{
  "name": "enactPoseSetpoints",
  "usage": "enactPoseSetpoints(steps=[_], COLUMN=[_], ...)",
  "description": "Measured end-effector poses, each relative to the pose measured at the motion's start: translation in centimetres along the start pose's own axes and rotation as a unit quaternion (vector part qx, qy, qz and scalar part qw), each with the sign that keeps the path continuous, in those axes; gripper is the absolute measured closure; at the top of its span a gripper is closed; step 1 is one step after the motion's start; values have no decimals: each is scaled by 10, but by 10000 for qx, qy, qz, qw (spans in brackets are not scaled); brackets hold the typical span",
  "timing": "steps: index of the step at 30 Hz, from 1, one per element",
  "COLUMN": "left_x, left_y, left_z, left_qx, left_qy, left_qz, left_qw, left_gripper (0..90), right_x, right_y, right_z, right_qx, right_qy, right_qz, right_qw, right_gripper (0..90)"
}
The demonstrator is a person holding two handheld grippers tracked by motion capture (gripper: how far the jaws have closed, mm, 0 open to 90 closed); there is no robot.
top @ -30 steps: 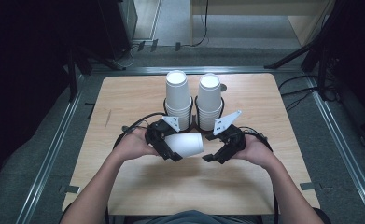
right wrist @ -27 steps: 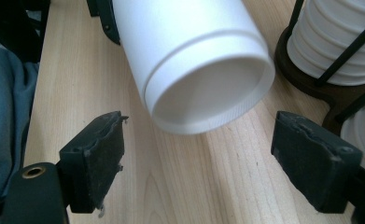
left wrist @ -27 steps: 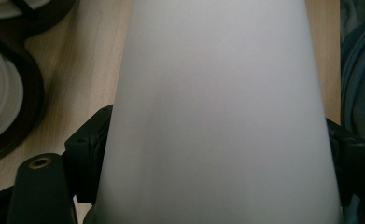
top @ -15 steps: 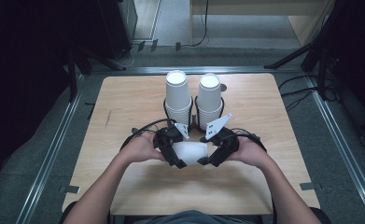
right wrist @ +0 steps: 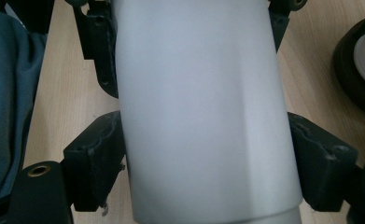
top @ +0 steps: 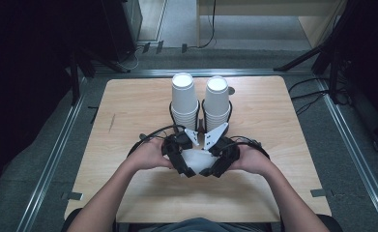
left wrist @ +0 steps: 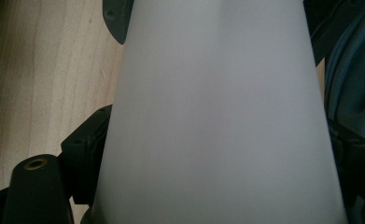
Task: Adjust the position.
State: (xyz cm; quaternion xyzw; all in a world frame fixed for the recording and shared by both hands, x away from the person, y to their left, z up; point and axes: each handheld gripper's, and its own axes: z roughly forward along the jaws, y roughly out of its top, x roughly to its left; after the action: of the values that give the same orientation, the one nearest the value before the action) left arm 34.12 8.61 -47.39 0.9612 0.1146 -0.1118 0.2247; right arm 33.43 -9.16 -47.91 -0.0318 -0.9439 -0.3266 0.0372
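Note:
A white paper cup (top: 196, 159) lies on its side, held between both grippers just above the wooden table (top: 128, 111). My left gripper (top: 182, 162) grips one end and my right gripper (top: 214, 163) the other, the two almost touching. In the left gripper view the cup (left wrist: 217, 121) is wedged between the black fingers (left wrist: 84, 151). The right gripper view has the cup (right wrist: 201, 116) clamped between its pads (right wrist: 96, 161), with the far jaws of the left gripper on it beyond.
Two tall stacks of white cups stand in black ring holders behind the grippers, the left stack (top: 184, 99) and the right stack (top: 216, 100). A dark holder base (right wrist: 357, 74) sits close at the right of the right gripper view. Metal rails line the table's sides.
Both hands have drawn closer together and slightly toward the person. The cup between the grippers is now largely hidden by them.

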Motion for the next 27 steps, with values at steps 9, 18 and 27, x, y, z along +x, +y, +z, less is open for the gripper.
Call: enactPoseSetpoints(steps=[9, 18, 27], left_x=[-1, -3, -1], left_y=[-4, -8, -16], left_z=[-4, -20, -33], left_qx=[-176, -965, -1432], left_qy=[76, 563, 562], left_qz=[250, 116, -25], left_qw=[9995, 9937, 9881], left_gripper=[136, 0, 0], right_x=[3, 0, -5], right_y=[2, -1, -7], right_z=[-3, -13, -31], right_qx=[-6, -203, -561], right_qy=[-49, -209, -326], right_qz=[-121, -25, 162], right_qw=[9999, 9996, 9978], right_gripper=[219, 220, 218])
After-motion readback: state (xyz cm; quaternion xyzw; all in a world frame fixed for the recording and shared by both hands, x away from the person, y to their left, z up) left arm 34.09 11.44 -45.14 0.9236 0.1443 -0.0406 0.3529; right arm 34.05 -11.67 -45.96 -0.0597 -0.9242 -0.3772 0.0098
